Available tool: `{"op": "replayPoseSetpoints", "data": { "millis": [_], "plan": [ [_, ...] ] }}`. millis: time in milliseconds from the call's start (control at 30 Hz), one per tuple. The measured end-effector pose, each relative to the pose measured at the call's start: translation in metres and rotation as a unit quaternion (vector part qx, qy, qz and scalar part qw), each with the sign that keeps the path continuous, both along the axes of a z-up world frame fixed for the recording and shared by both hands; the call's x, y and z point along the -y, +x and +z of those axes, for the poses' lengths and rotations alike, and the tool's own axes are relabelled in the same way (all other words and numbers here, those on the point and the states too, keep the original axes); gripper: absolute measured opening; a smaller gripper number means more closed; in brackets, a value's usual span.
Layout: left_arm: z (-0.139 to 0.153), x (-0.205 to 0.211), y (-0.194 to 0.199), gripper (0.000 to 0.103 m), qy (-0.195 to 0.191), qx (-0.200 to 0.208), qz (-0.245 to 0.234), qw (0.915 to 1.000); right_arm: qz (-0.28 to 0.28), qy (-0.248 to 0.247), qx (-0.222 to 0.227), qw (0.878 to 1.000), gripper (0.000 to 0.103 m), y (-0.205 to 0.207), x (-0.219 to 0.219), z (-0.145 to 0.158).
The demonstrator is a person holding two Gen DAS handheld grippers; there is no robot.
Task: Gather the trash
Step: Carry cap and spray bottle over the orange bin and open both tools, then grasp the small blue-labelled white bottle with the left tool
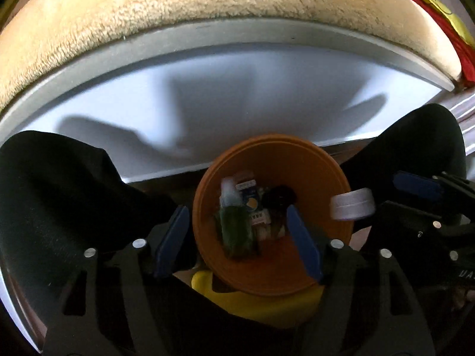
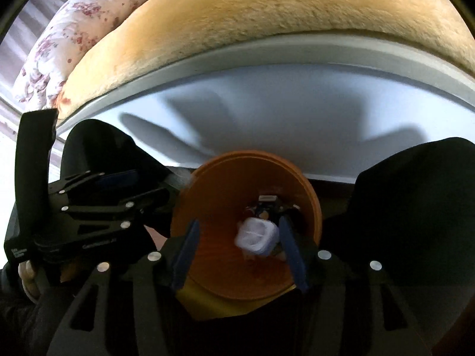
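An orange trash bin (image 1: 311, 166) sits below me, between dark-clothed knees; it also shows in the right wrist view (image 2: 225, 184). Several pieces of trash lie at its bottom, among them a green wrapper (image 1: 236, 231). My left gripper (image 1: 239, 237) is open and empty above the bin's mouth. My right gripper (image 2: 237, 252) is open above the bin. A white round container (image 2: 256, 237) is blurred between its fingers, touching neither pad. In the left wrist view this container (image 1: 351, 203) hangs over the bin's right rim, beside the right gripper's blue pad (image 1: 415, 185).
A white table edge (image 1: 237, 89) lies beyond the bin, with a tan fleece blanket (image 1: 178, 6) behind it. A floral quilt (image 2: 74, 35) lies at the far left. A yellow object (image 1: 267, 302) sits under the bin. Dark-clothed knees (image 1: 59, 192) flank the bin.
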State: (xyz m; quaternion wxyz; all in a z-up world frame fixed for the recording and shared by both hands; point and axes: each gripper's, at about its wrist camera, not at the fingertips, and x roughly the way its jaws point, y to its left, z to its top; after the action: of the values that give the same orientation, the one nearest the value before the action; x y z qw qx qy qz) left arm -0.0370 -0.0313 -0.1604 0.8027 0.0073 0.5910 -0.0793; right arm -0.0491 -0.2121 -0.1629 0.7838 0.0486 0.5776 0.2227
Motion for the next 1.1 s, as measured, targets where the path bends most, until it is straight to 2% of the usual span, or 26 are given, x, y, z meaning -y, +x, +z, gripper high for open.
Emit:
{"op": "replayPoseSetpoints", "data": {
  "millis": [100, 200, 267, 467, 533, 633, 733, 900, 1100],
  "plan": [
    [-0.001, -0.004, 0.001, 0.068, 0.001, -0.002, 0.005, 1.0, -0.01, 0.004, 0.005, 1.0, 0.056, 0.0, 0.005, 0.003],
    [0.011, -0.008, 0.0, 0.068, -0.003, 0.013, 0.009, 0.9999, -0.028, 0.01, 0.016, 0.999, 0.059, -0.004, 0.015, 0.009],
    [0.028, -0.011, 0.0, 0.068, -0.012, 0.033, 0.008, 0.9994, -0.04, 0.015, 0.025, 0.999, 0.063, -0.006, 0.026, 0.013],
    [0.1, -0.02, 0.019, 0.071, -0.067, 0.093, 0.018, 0.9932, -0.067, 0.023, 0.039, 0.997, 0.064, -0.001, 0.037, 0.018],
    [0.121, -0.019, 0.032, 0.074, -0.073, 0.113, 0.02, 0.9907, -0.063, 0.024, 0.044, 0.997, 0.065, 0.0, 0.035, 0.016],
    [0.155, -0.008, 0.071, 0.08, -0.055, 0.146, 0.036, 0.9872, -0.05, 0.026, 0.053, 0.997, 0.07, -0.001, 0.029, 0.015],
    [0.173, 0.006, 0.118, 0.08, -0.066, 0.147, 0.063, 0.9848, -0.04, 0.033, 0.057, 0.997, 0.07, 0.0, 0.027, 0.013],
    [0.172, 0.026, 0.198, 0.08, -0.08, 0.123, 0.115, 0.9825, -0.043, 0.047, 0.059, 0.996, 0.07, 0.001, 0.033, 0.012],
    [0.154, 0.031, 0.267, 0.08, -0.089, 0.087, 0.196, 0.9726, -0.048, 0.063, 0.052, 0.996, 0.07, 0.005, 0.04, 0.003]
  ]
}}
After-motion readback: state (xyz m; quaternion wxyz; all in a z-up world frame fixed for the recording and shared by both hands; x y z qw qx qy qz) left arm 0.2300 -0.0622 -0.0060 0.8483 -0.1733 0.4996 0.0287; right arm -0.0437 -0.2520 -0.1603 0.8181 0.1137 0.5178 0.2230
